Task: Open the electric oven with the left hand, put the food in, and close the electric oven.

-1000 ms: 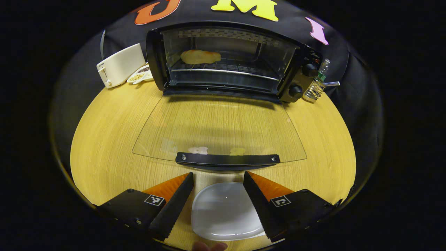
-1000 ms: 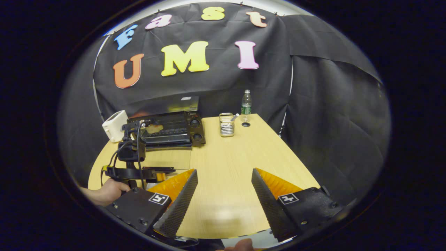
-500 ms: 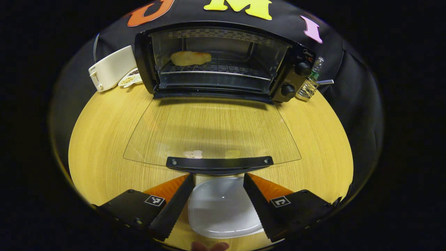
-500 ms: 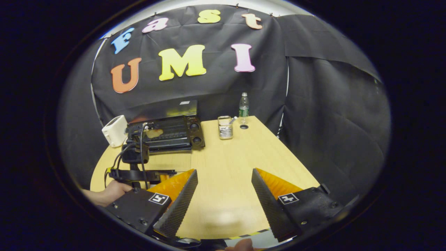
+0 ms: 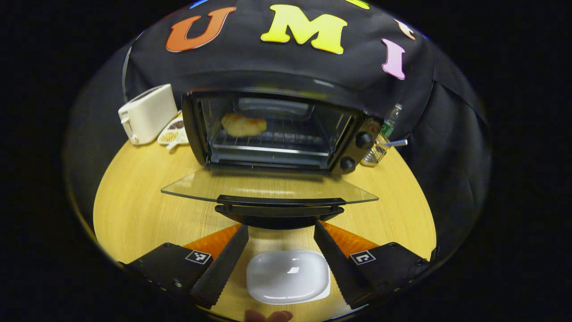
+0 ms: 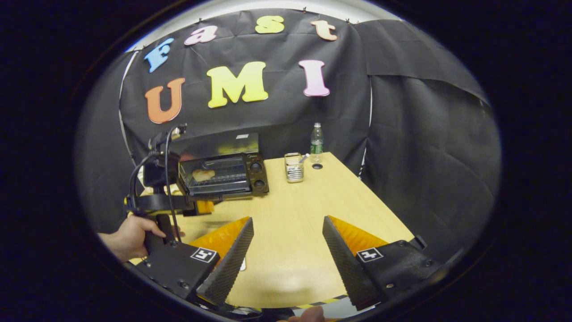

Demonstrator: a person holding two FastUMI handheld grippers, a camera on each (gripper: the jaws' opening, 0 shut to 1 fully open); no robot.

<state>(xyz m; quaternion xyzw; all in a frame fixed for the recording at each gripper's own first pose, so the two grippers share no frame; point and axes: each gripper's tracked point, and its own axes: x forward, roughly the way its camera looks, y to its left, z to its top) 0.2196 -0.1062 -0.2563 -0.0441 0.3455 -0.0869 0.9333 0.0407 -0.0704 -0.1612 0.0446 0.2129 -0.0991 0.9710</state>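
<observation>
Both tongs (image 5: 280,232) (image 6: 288,223) wide apart, empty; oven (image 5: 272,129) door handle (image 5: 279,210) edge-on, contact unclear.

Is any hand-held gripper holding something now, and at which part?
Nothing is held. The left hand-held gripper is open just before the oven door handle, fingers not pressing on it. The right hand-held gripper is open over the table.

Oven (image 5: 272,129) is black, sits at the back of the table, two knobs on its right side. Its glass door (image 5: 268,190) hangs partly open, near level, black handle (image 5: 279,206) just ahead of my left claw. Food (image 5: 243,124), a pale golden bun, lies on the rack, left side.
</observation>
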